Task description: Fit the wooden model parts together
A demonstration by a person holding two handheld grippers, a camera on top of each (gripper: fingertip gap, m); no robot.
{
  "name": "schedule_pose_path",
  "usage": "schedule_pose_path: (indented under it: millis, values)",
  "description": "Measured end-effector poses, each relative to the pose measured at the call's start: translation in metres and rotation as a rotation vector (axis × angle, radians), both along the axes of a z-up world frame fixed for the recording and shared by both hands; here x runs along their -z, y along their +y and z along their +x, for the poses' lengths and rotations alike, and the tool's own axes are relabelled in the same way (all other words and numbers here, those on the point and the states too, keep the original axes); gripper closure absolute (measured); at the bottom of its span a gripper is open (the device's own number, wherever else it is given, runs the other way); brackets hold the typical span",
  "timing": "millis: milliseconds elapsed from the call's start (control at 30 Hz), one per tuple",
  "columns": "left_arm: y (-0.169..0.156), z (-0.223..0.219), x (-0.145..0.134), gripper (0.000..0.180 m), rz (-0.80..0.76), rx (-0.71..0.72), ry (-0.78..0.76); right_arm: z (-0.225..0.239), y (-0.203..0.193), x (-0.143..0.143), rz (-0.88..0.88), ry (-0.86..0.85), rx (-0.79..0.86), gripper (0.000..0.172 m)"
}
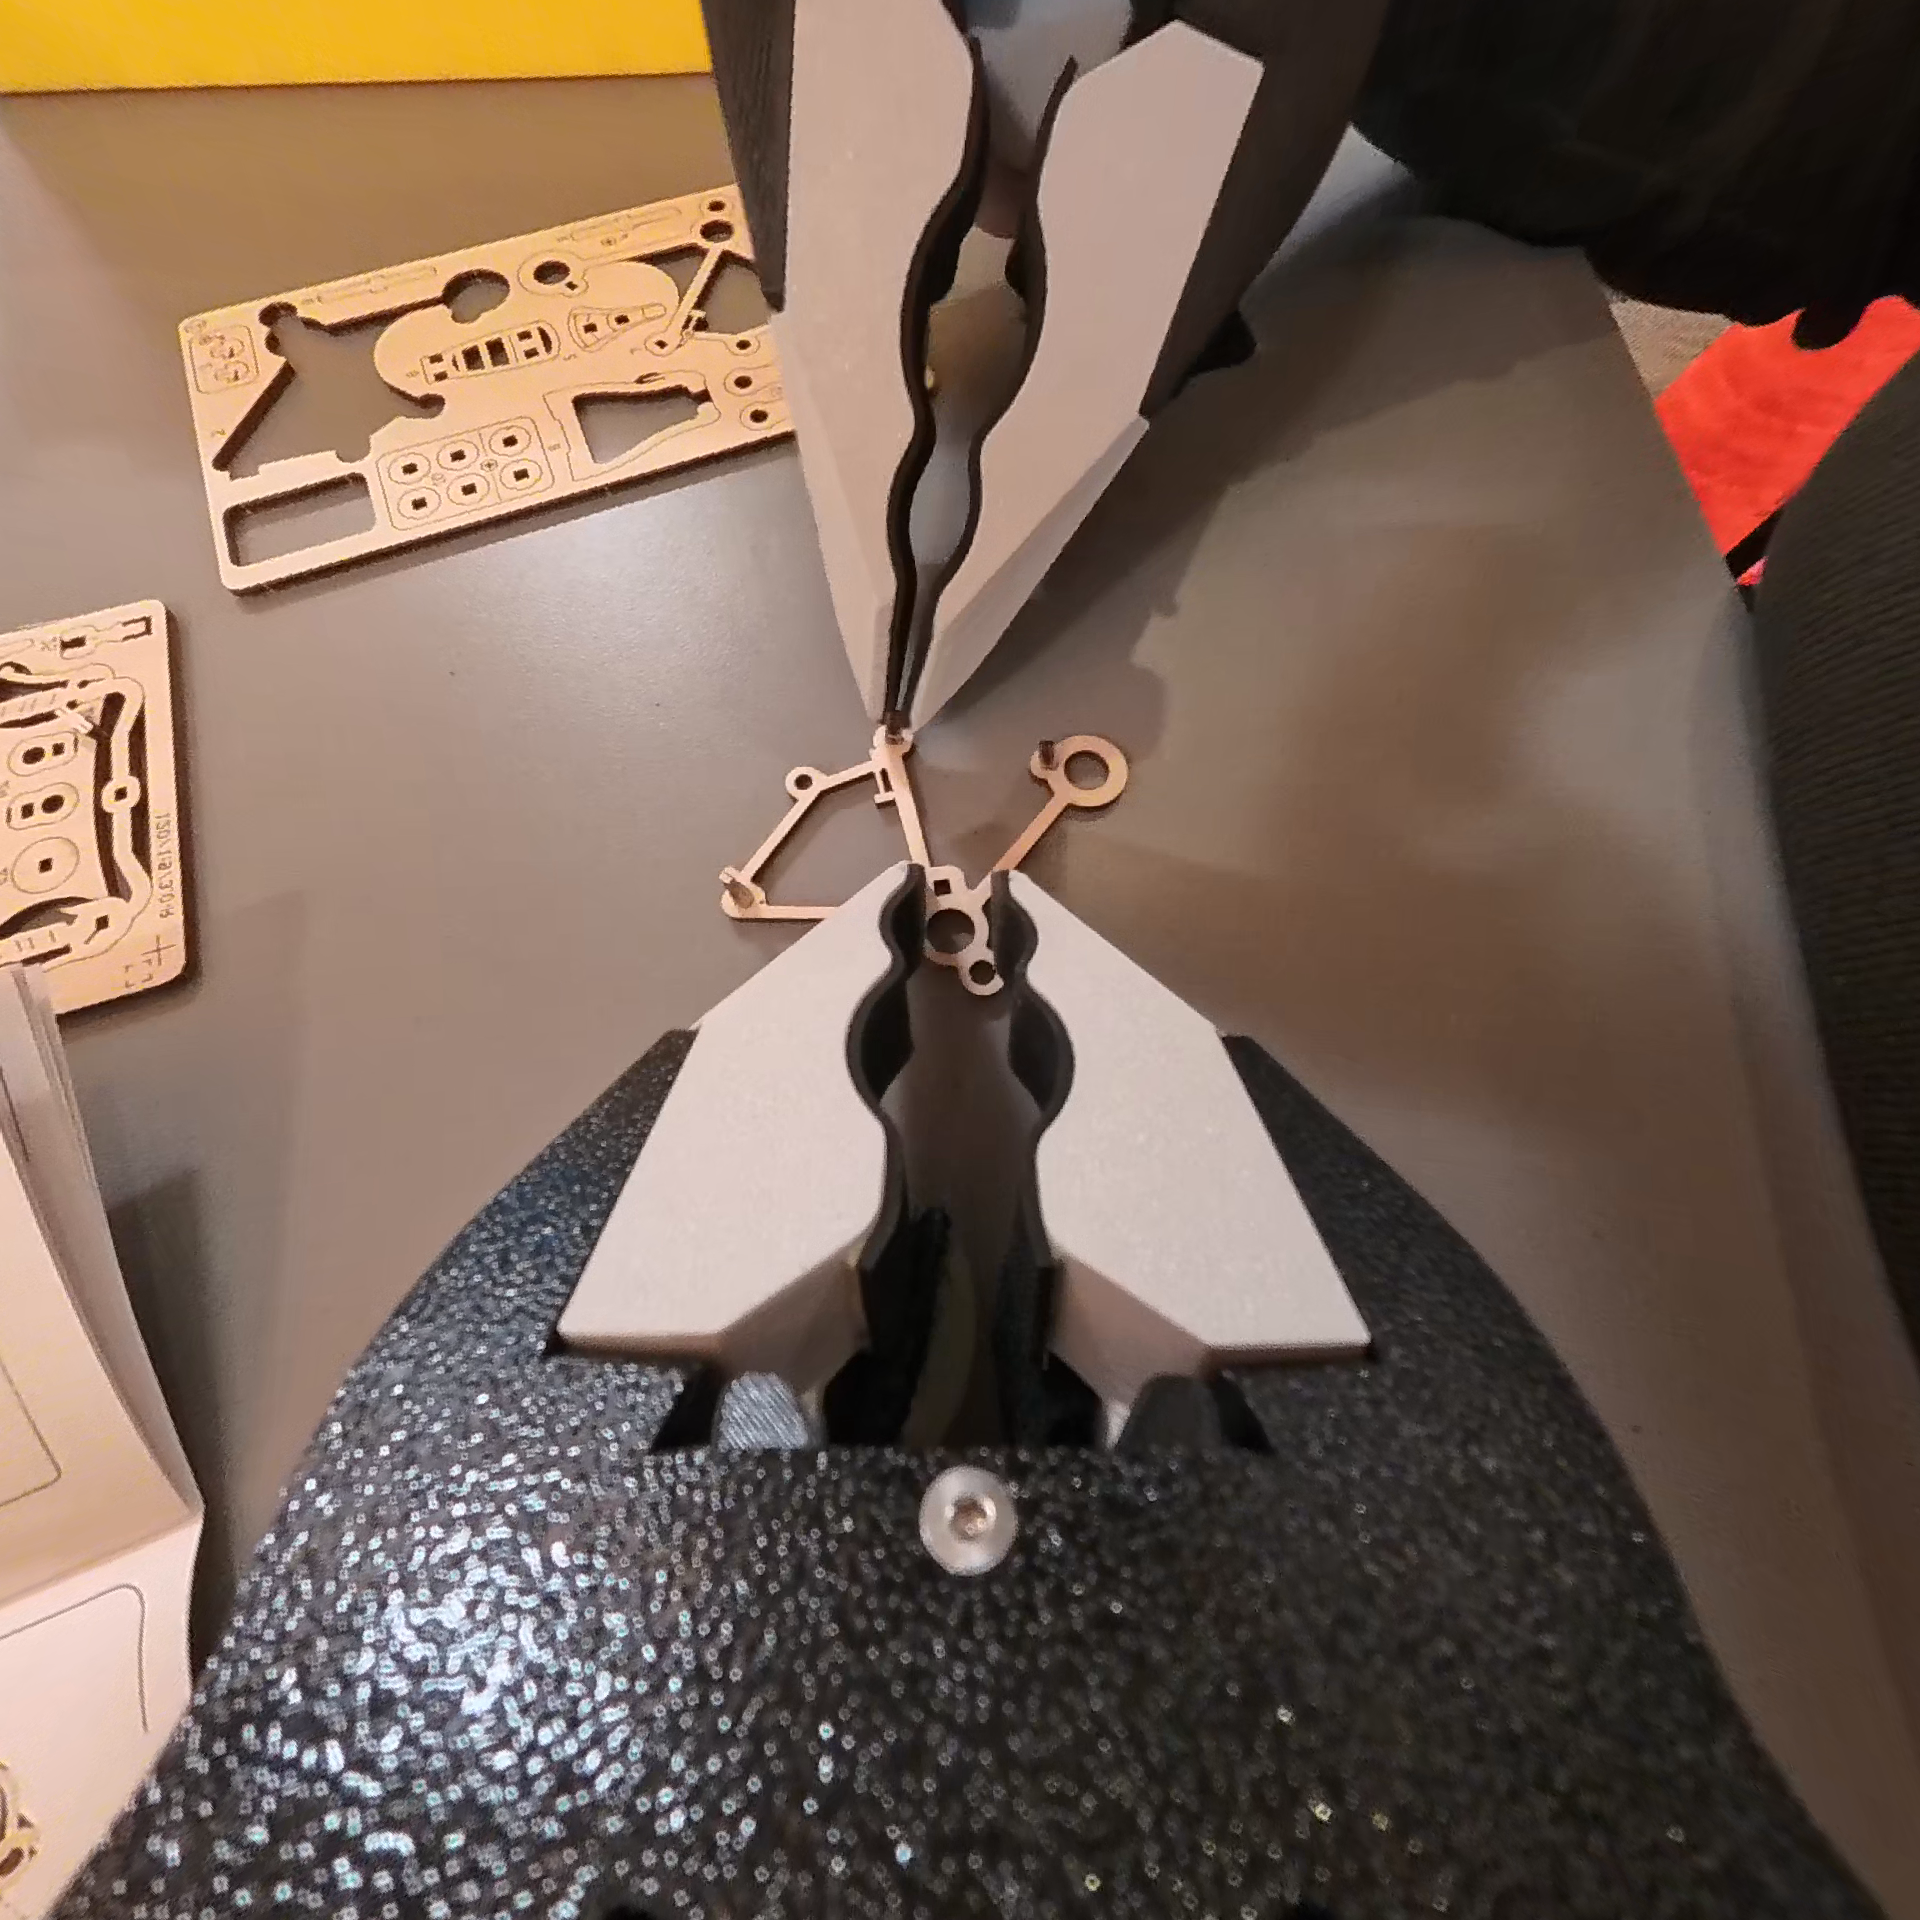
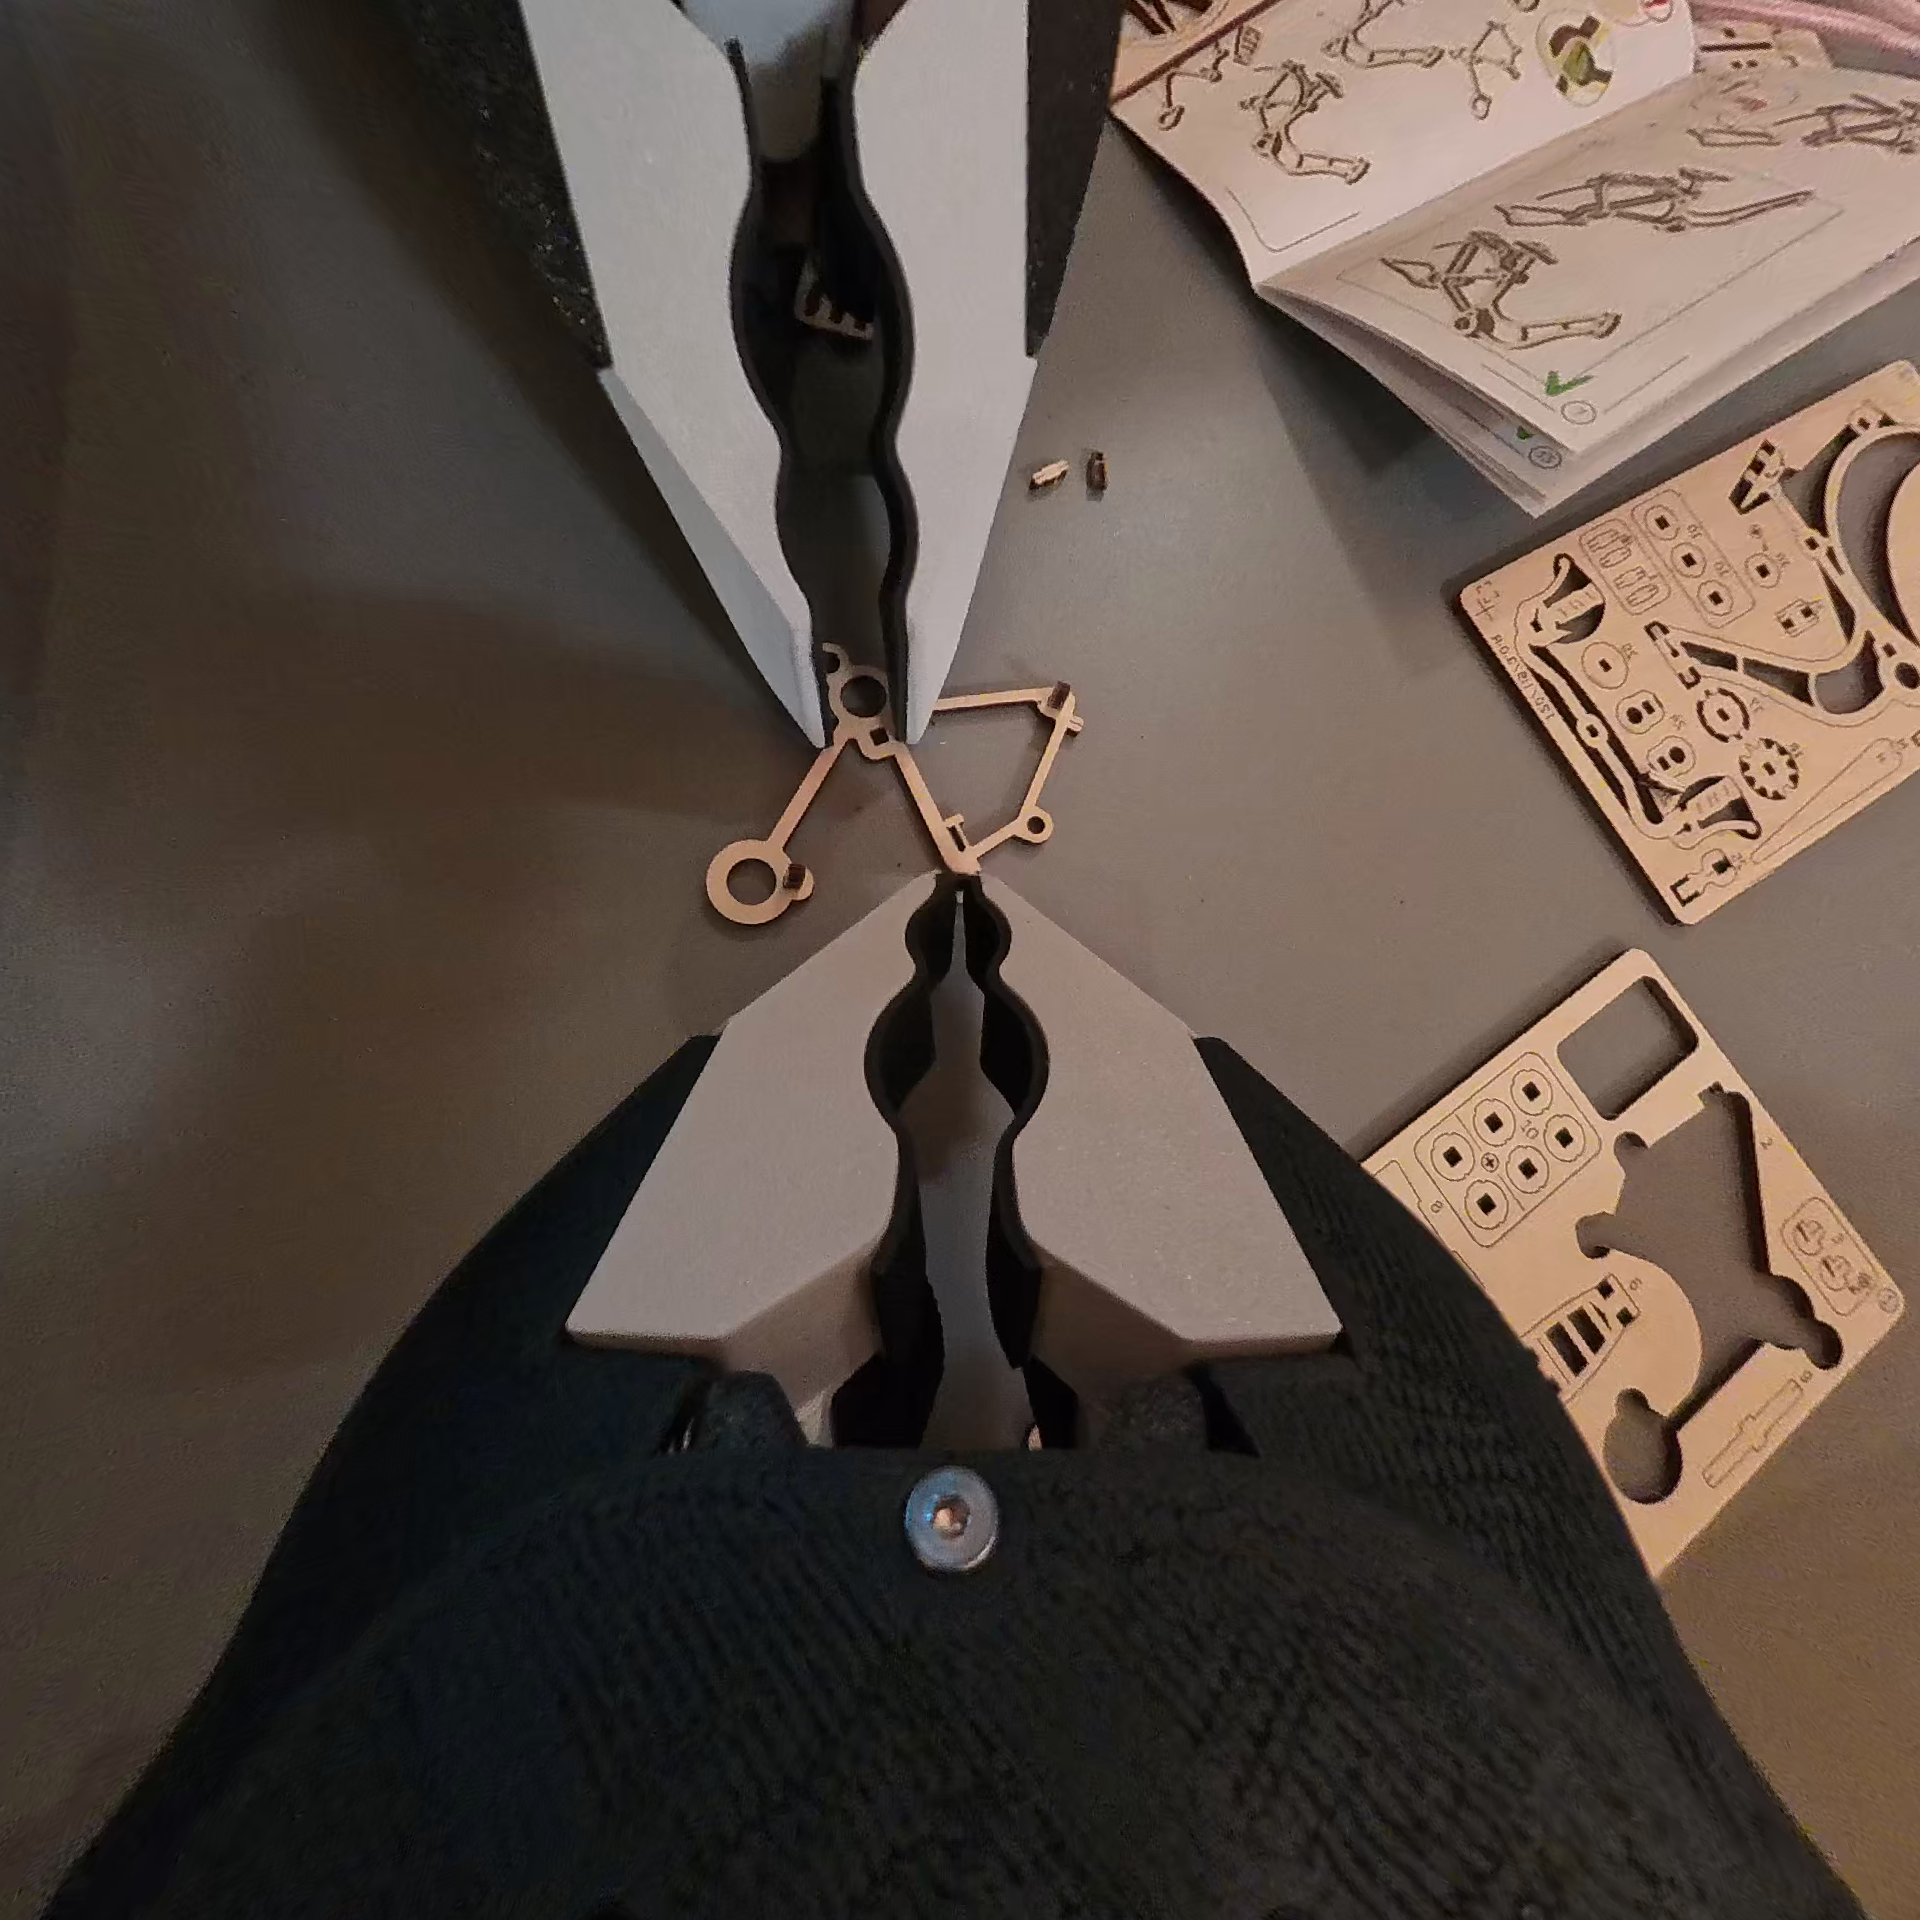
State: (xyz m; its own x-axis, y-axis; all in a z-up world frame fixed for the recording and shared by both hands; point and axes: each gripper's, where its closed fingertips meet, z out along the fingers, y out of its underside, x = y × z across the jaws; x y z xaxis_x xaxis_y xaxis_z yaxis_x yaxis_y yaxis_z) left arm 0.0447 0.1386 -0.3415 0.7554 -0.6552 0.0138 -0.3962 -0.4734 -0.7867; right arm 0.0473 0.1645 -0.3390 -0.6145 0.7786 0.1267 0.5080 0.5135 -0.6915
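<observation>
A thin wooden frame piece [image 1: 902, 821] with a ring arm lies on the grey table [image 1: 468, 1039]. My left gripper [image 1: 954, 883] is shut on the frame's round hub, with both pads against it. This also shows in the right wrist view, where the left gripper [image 2: 864, 743] comes in from the top. My right gripper [image 2: 956, 883] is shut, its tips at the frame's [image 2: 920, 805] pointed corner. In the left wrist view the right gripper [image 1: 894, 722] pinches a small dark peg [image 1: 892, 730] and stands it on that corner. Two other pegs stand in the frame.
Wooden part sheets lie at the left [image 1: 468, 416] [image 1: 62, 810] and, in the right wrist view, at the right [image 2: 1714, 644] [image 2: 1662, 1247]. An open instruction booklet [image 2: 1507, 260] lies at the back right. Two loose pegs [image 2: 1070, 473] lie beside the left gripper. My two grippers' fingertips are within a few centimetres of each other.
</observation>
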Motion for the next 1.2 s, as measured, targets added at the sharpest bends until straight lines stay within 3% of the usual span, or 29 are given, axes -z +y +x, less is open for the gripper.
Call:
schedule_pose_path:
  millis: [433, 500, 633, 900, 967, 1067, 1200]
  values:
    - [0.0, 0.001, 0.0, 0.17, 0.006, 0.011, 0.002, 0.0, 0.0, 0.0, 0.04, -0.034, -0.003, 0.172]
    - [-0.003, 0.004, -0.001, 0.18, 0.027, 0.049, 0.018, 0.0, 0.001, 0.0, 0.046, -0.034, 0.001, 0.172]
    - [-0.004, 0.005, -0.002, 0.18, 0.102, 0.067, 0.098, 0.001, 0.0, -0.001, 0.054, -0.038, -0.006, 0.172]
    - [-0.01, 0.009, -0.006, 0.18, 0.037, 0.109, -0.017, 0.001, 0.0, -0.001, 0.046, -0.042, 0.005, 0.171]
    - [-0.008, 0.006, -0.015, 0.17, 0.062, 0.091, -0.056, 0.001, 0.0, -0.001, 0.036, -0.04, 0.003, 0.171]
    - [0.0, -0.006, -0.017, 0.161, 0.088, 0.042, 0.002, 0.001, 0.0, -0.001, 0.039, -0.036, -0.007, 0.171]
    - [-0.001, -0.005, -0.01, 0.145, 0.009, 0.022, -0.04, 0.004, -0.003, -0.001, 0.022, -0.046, -0.038, 0.171]
